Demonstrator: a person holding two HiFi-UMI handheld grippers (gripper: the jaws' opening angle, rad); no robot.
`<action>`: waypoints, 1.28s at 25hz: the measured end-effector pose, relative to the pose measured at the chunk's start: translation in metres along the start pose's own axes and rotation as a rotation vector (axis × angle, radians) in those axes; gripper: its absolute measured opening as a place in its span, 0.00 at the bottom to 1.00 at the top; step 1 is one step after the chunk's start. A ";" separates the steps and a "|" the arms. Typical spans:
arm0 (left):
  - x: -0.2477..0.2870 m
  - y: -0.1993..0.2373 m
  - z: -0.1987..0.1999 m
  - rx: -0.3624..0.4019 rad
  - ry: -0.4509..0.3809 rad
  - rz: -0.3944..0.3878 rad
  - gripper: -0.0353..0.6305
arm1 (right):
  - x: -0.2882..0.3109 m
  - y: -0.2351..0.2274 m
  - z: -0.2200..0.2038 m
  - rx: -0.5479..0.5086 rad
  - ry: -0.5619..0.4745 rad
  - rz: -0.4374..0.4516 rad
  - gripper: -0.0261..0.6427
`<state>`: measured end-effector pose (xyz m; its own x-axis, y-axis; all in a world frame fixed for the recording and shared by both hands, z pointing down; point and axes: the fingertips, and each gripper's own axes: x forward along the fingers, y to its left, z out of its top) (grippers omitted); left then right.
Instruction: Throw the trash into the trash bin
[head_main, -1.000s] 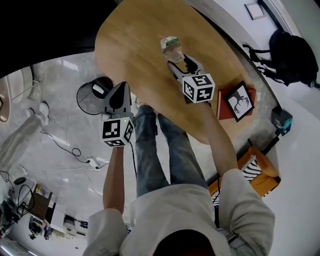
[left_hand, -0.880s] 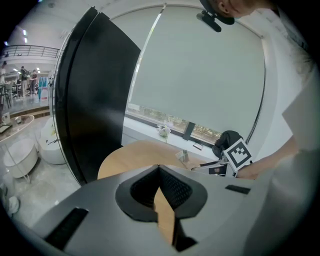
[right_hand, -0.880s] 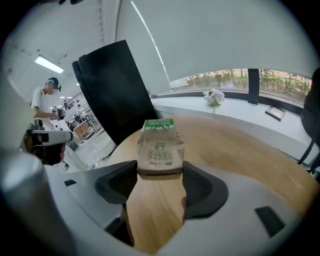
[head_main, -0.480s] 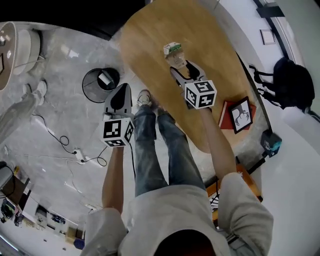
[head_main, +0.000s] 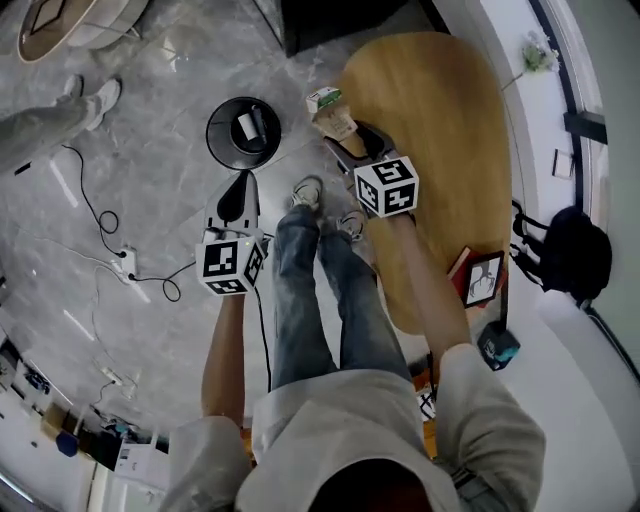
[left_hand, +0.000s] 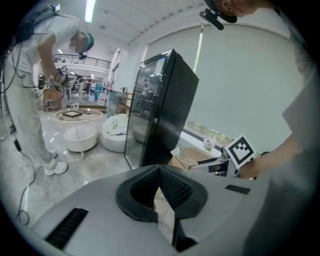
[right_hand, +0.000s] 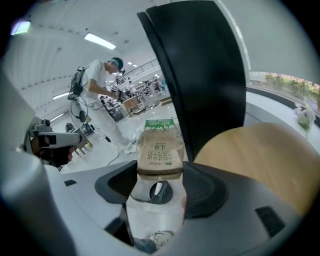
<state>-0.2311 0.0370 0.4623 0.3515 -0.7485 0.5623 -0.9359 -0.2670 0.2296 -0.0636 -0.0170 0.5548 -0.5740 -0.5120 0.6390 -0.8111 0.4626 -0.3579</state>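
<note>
Task item: milk carton (head_main: 328, 108), brown with a green top, held in the air at the edge of the wooden surface (head_main: 440, 150), off to the side of the trash bin (head_main: 212, 125).
Right gripper (head_main: 345, 135): fingers pinch the carton by its two sides; the right gripper view shows the bin's opening low between them.
Left gripper (head_main: 238, 190): fingers pressed together at the tips and nothing sticks out. I cannot identify a pale patch low in the gap.
Bin: black, round and open, standing on the floor with one pale item inside.
Progress: pickup is done, judging by the lifted carton.
Remaining: bring the carton over the bin, then release it.
</note>
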 end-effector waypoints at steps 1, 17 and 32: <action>-0.007 0.011 -0.002 -0.017 -0.007 0.025 0.08 | 0.012 0.013 0.004 -0.024 0.012 0.026 0.49; -0.091 0.132 -0.045 -0.197 -0.043 0.290 0.08 | 0.140 0.152 -0.013 -0.228 0.203 0.255 0.49; -0.077 0.125 -0.046 -0.203 -0.028 0.263 0.08 | 0.143 0.141 -0.037 -0.303 0.260 0.240 0.13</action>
<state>-0.3742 0.0888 0.4844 0.0953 -0.7928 0.6020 -0.9701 0.0617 0.2349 -0.2560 0.0017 0.6214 -0.6627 -0.1839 0.7259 -0.5670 0.7564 -0.3260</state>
